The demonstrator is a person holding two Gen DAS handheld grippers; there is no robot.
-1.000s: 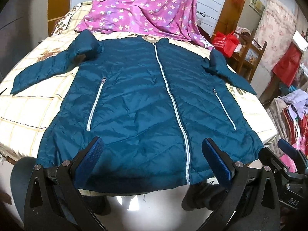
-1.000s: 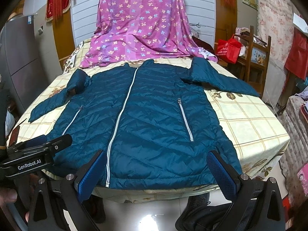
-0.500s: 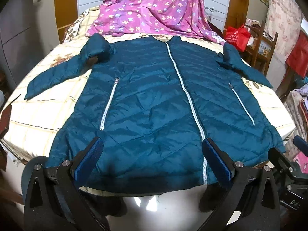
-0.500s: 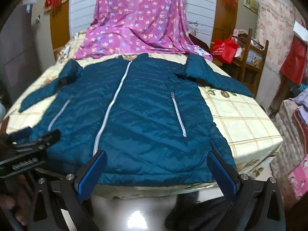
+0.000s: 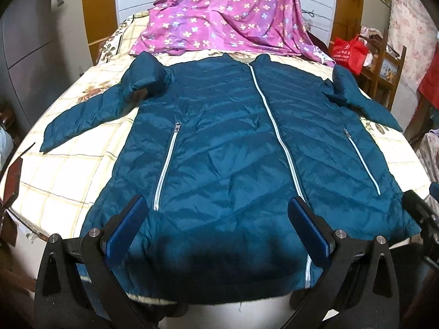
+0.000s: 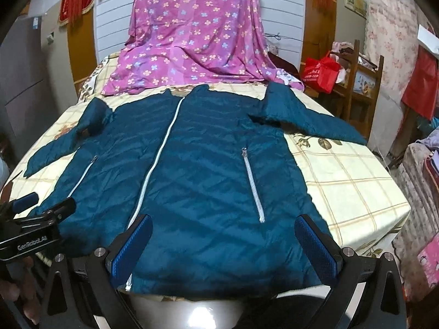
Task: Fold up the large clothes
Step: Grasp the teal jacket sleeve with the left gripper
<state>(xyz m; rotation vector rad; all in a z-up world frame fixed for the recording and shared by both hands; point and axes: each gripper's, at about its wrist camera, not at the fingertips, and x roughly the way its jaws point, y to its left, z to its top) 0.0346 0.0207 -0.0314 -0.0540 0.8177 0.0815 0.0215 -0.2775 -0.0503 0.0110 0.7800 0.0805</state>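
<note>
Nearest in the left wrist view, the left gripper [image 5: 218, 229] stands with its black angular arms spread wide, the ribbed blue rubber fingers [image 5: 127, 226] released and holding nothing, poised just above the hem of the garment. The right gripper [image 6: 223, 242] shows the same in its own view: textured blue fingers [image 6: 315, 249] wide apart, nothing between them, over the hem's right half.

Beneath both lies the teal quilted puffer jacket [image 5: 247, 150], spread front-up across the bed [image 6: 351, 189], its hem at the near edge and its collar toward the far end. The shell is slick, slightly shiny nylon, stitched in slanted padded channels and crumpled with fine creases. A pale silver centre zipper [image 5: 277, 131] runs closed from collar to hem, and a short slanted pocket zipper [image 5: 166, 164] sits on each side. The left sleeve [image 5: 85, 115] stretches outward flat, bunched at the shoulder; the right sleeve [image 6: 310, 118] angles out over the bed's other side.

The bed wears a cream sheet with a tan check grid and leaf prints. Beyond the collar, a magenta cloth with small flower prints [image 6: 192, 41] drapes in soft folds down onto the bed. To the far right, a glossy red bag [image 6: 321, 72] rests on a wooden chair [image 6: 365, 87].
</note>
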